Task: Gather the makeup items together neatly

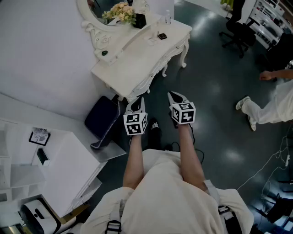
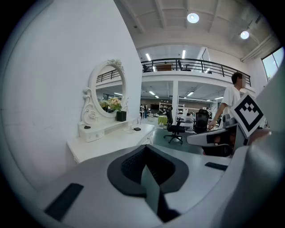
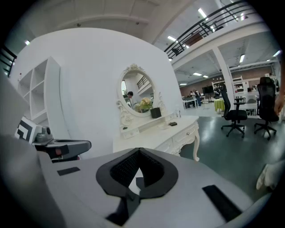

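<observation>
**Both tongs closed and empty, dressing table well ahead**

The left gripper (image 1: 136,106) and the right gripper (image 1: 176,99) are held side by side low in the centre of the head view. Each has its jaws pressed together with nothing between them, and both point towards the top of the frame.

The makeup items lie well apart from them, on the white dressing table (image 1: 132,64) at top centre. A small dark compact (image 1: 162,36) and a small clear bottle (image 1: 167,17) sit towards its upper-right end. A small dark item (image 1: 104,52) rests on the drawer ledge at the table's left edge. What the smaller pieces are is too small to tell.

The tabletop's long axis runs diagonally from centre-left up to the upper right, so the compact and bottle sit at the far end. The right gripper looks slightly nearer that end, and the left nearer the ledge item. Neither reaches the table yet, so an approach likely has to come first.

The tabletop is smooth and mostly bare. An oval mirror (image 1: 94,20) and a flower arrangement (image 1: 120,11) stand along its back.

Around it is a large open room with a polished dark floor (image 1: 215,91). An office chair (image 1: 238,32) stands at upper right, white shelving (image 1: 55,169) at lower left, and another person (image 1: 274,107) at the right edge.
</observation>
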`<state>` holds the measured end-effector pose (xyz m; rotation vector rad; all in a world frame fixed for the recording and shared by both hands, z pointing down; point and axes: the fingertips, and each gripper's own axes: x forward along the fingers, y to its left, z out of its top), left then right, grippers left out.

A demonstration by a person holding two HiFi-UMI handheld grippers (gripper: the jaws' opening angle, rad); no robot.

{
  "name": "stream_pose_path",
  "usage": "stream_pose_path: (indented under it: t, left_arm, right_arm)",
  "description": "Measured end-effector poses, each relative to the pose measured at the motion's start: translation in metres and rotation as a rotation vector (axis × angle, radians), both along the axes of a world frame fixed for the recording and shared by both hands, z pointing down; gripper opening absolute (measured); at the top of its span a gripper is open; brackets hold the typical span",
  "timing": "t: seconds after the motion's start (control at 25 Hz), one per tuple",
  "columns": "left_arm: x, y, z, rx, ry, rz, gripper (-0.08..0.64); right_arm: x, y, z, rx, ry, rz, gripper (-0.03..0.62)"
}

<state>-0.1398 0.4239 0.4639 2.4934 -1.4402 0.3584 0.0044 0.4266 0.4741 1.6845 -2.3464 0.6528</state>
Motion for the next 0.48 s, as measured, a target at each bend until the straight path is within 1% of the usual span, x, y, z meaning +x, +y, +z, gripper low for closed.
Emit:
stream_pose_path:
  t: [0.32, 0.48]
  left_arm:
    - [0.004, -0.051, -0.006, 0.022, 0.033, -0.017, 0.012]
    - [0.013, -0.076, -0.006, 0.018, 0.039, -0.014, 0.012]
  right_arm:
    - [0.005, -0.043, -0.009, 0.017, 0.056, -0.024, 0.037]
    - [0.016, -0.064, -0.009, 0.016, 0.039, -0.006, 0.038]
